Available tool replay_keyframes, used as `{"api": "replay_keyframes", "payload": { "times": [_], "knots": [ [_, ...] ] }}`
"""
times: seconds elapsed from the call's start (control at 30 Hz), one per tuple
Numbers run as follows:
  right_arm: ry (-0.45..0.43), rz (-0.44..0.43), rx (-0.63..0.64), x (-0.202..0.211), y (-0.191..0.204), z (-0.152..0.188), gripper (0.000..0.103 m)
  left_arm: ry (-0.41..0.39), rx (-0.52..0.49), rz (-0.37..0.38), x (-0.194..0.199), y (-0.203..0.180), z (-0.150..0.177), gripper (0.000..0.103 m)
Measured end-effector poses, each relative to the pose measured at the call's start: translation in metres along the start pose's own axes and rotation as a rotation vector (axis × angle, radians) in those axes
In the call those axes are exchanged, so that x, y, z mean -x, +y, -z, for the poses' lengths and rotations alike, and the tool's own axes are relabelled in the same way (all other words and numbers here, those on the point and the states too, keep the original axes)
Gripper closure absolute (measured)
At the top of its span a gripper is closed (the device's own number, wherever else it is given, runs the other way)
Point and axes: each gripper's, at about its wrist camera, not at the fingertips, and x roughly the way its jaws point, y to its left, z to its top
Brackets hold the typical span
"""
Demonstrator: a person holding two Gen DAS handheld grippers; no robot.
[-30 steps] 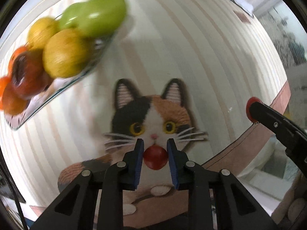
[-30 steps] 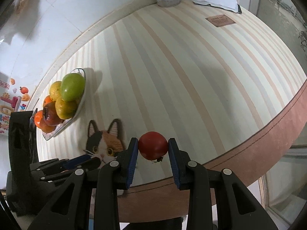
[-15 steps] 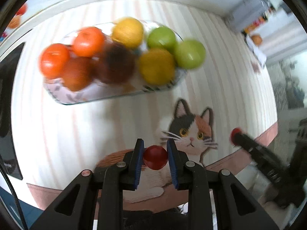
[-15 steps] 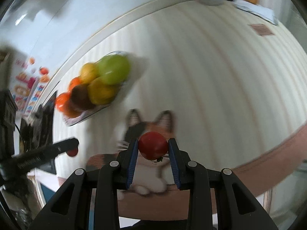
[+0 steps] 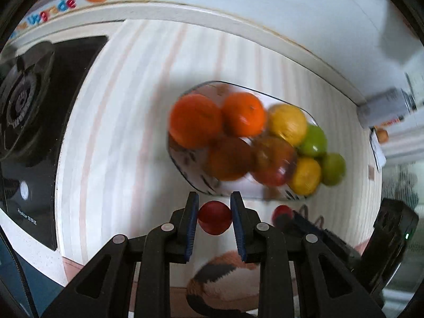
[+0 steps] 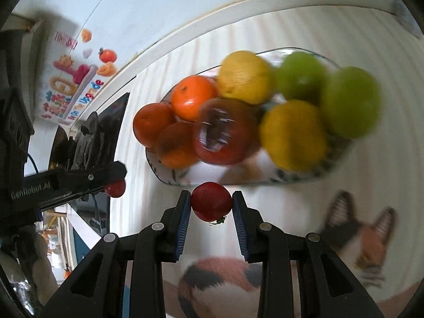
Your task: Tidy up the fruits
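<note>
My left gripper [image 5: 214, 213] is shut on a small red fruit [image 5: 214, 217] just in front of the near rim of a glass fruit bowl [image 5: 185, 171]. The bowl holds several oranges [image 5: 194, 123], yellow fruits [image 5: 287, 124], green fruits [image 5: 312, 140] and a dark red apple [image 5: 274, 160]. My right gripper [image 6: 211, 206] is shut on a larger red fruit [image 6: 211, 203] with a green stem, right at the near rim of the same bowl [image 6: 159, 171]. Low to the right of the left gripper, the right gripper [image 5: 286, 216] shows with its red fruit. The left gripper [image 6: 116, 182] appears at the left in the right wrist view.
The bowl stands on a striped cloth [image 5: 119, 132] with a cat picture [image 6: 363, 241]. A black gas stove [image 5: 29, 100] lies to the left. A wall with a colourful sticker [image 6: 74, 79] runs behind. A small orange fruit on a white cloth [image 5: 383, 135] lies far right.
Both grippers have swung left toward the fruit bowl, each still holding its red fruit. The bowl now fills the middle of both views, and the stove has come into sight.
</note>
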Motion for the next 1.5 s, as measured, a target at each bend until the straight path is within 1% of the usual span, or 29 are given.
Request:
{"api": "replay_keyframes", "payload": {
  "times": [0.1, 0.17, 0.33, 0.43, 0.5, 0.53, 0.6, 0.63, 0.67, 0.77, 0.8, 0.83, 0.87, 0.93, 0.97, 1.0, 1.03, 1.1, 1.13, 1.17, 1.2, 1.23, 1.3, 1.4, 1.5],
  "knots": [
    [0.005, 0.006, 0.019, -0.021, 0.01, -0.005, 0.069, 0.015, 0.042, 0.018, -0.01, 0.015, -0.015, 0.081],
    [0.001, 0.013, 0.023, -0.03, 0.015, -0.009, 0.069, 0.03, 0.06, 0.025, -0.019, 0.018, -0.021, 0.081],
    [-0.009, 0.033, 0.039, -0.035, 0.021, -0.015, 0.069, 0.07, 0.098, 0.059, -0.039, 0.02, -0.034, 0.081],
    [-0.02, 0.038, 0.041, -0.036, 0.021, -0.016, 0.068, 0.074, 0.095, 0.054, -0.045, 0.018, -0.038, 0.08],
    [-0.022, 0.033, 0.03, -0.036, 0.02, -0.017, 0.065, 0.068, 0.089, 0.05, -0.045, 0.017, -0.039, 0.08],
    [-0.02, 0.034, 0.023, -0.036, 0.019, -0.017, 0.062, 0.069, 0.089, 0.047, -0.045, 0.017, -0.04, 0.078],
    [-0.021, 0.029, 0.012, -0.033, 0.016, -0.016, 0.053, 0.076, 0.098, 0.04, -0.045, 0.018, -0.041, 0.076],
    [-0.024, 0.034, 0.01, -0.032, 0.016, -0.016, 0.045, 0.082, 0.102, 0.038, -0.046, 0.018, -0.041, 0.075],
    [-0.031, 0.043, 0.011, -0.03, 0.016, -0.016, 0.041, 0.085, 0.103, 0.035, -0.046, 0.019, -0.041, 0.075],
    [-0.032, 0.045, 0.011, -0.024, 0.016, -0.016, 0.04, 0.082, 0.095, 0.013, -0.045, 0.018, -0.039, 0.066],
    [-0.028, 0.049, 0.01, -0.021, 0.017, -0.015, 0.04, 0.079, 0.089, 0.006, -0.043, 0.018, -0.038, 0.06],
    [-0.026, 0.057, 0.012, -0.017, 0.018, -0.014, 0.034, 0.076, 0.082, 0.001, -0.043, 0.017, -0.037, 0.054],
    [-0.026, 0.076, 0.016, -0.012, 0.019, -0.012, 0.022, 0.071, 0.075, -0.011, -0.04, 0.017, -0.035, 0.051],
    [-0.04, 0.136, 0.033, 0.004, 0.019, -0.008, 0.011, 0.047, 0.047, -0.043, -0.032, 0.015, -0.03, 0.041],
    [-0.048, 0.171, 0.039, 0.013, 0.019, -0.005, 0.01, 0.036, 0.034, -0.064, -0.029, 0.015, -0.028, 0.038],
    [-0.052, 0.202, 0.043, 0.02, 0.018, -0.003, 0.01, 0.023, 0.015, -0.098, -0.024, 0.014, -0.023, 0.026],
    [-0.055, 0.227, 0.048, 0.027, 0.016, -0.001, 0.009, 0.014, 0.006, -0.113, -0.022, 0.013, -0.021, 0.015],
    [-0.064, 0.292, 0.048, 0.043, 0.012, 0.002, 0.007, -0.012, -0.017, -0.15, -0.012, 0.012, -0.011, 0.012],
    [-0.07, 0.3, 0.047, 0.048, 0.011, 0.004, 0.007, -0.027, -0.029, -0.173, -0.007, 0.012, -0.005, 0.011],
    [-0.08, 0.319, 0.05, 0.055, 0.01, 0.005, 0.007, -0.036, -0.035, -0.181, -0.003, 0.012, 0.0, 0.01],
    [-0.09, 0.346, 0.055, 0.063, 0.01, 0.008, 0.007, -0.047, -0.042, -0.189, 0.001, 0.011, 0.006, 0.006],
    [-0.098, 0.358, 0.059, 0.068, 0.01, 0.01, 0.007, -0.058, -0.05, -0.193, 0.006, 0.01, 0.013, 0.004],
    [-0.118, 0.382, 0.063, 0.081, 0.012, 0.016, 0.007, -0.076, -0.062, -0.195, 0.015, 0.009, 0.024, 0.004],
    [-0.139, 0.394, 0.071, 0.101, 0.018, 0.029, 0.007, -0.105, -0.078, -0.182, 0.035, 0.003, 0.044, 0.004],
    [-0.182, 0.387, 0.088, 0.126, 0.033, 0.045, 0.007, -0.181, -0.103, -0.181, 0.067, -0.006, 0.066, 0.004]
  ]
}}
